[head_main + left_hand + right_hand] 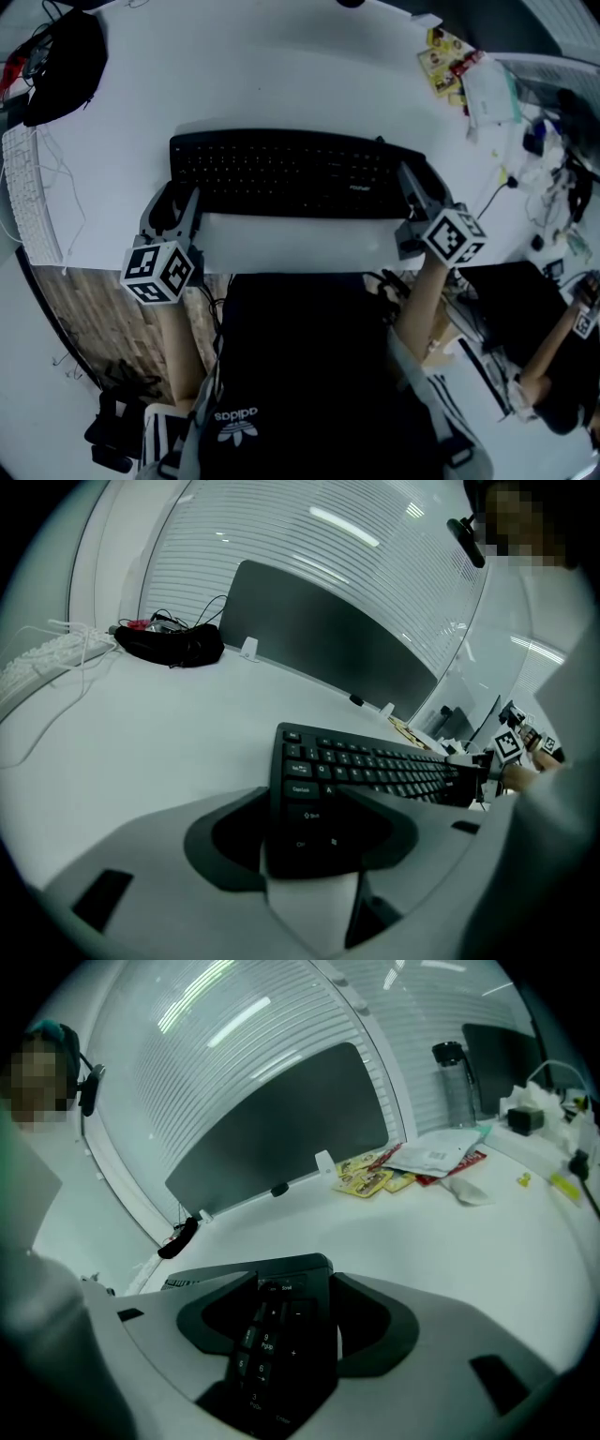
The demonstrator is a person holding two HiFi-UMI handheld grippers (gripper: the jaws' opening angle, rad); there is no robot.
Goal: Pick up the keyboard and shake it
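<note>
A black keyboard (291, 173) lies lengthwise across the white table (281, 75), near its front edge. My left gripper (174, 208) is at the keyboard's left end. In the left gripper view, its jaws close round the Caps Lock, Shift and Ctrl corner of the keyboard (375, 766). My right gripper (418, 201) is at the right end. In the right gripper view, the number pad of the keyboard (267, 1335) sits between that gripper's dark jaws. I cannot tell whether the keyboard is off the table. A pale strip shows along its front edge.
A black bag (61, 66) and a white keyboard (28, 197) sit at the far left. Snack packets (445, 61) and papers (492, 94) lie at the back right, with cables (562, 187) beyond. A dark partition panel (328, 639) stands along the table's far side.
</note>
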